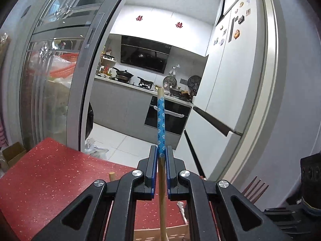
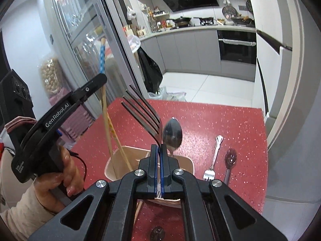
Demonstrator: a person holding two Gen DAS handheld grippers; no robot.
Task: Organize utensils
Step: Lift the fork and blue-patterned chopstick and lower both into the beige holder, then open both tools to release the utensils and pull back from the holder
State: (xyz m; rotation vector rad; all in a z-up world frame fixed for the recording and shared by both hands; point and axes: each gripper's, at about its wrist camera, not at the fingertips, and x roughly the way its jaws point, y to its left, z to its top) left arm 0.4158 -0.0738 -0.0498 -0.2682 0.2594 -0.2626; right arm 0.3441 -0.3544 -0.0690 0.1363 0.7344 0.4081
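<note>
My left gripper [image 1: 161,154] is shut on a wooden chopstick with a blue flowered top [image 1: 161,120], held upright over a beige utensil holder [image 1: 176,233]. In the right wrist view the left gripper [image 2: 100,78] holds that chopstick [image 2: 102,60] above the holder [image 2: 112,164], where another chopstick [image 2: 118,140] and a spoon [image 2: 172,134] stand. My right gripper [image 2: 159,147] is shut on a dark fork [image 2: 144,110], tines up, over the holder.
On the red speckled table [image 2: 230,120] lie a silver fork [image 2: 213,158] and a purple spoon [image 2: 229,160] to the right of the holder, and another spoon [image 2: 157,234] near me. A glass sliding door [image 2: 84,30] stands left; the kitchen lies beyond.
</note>
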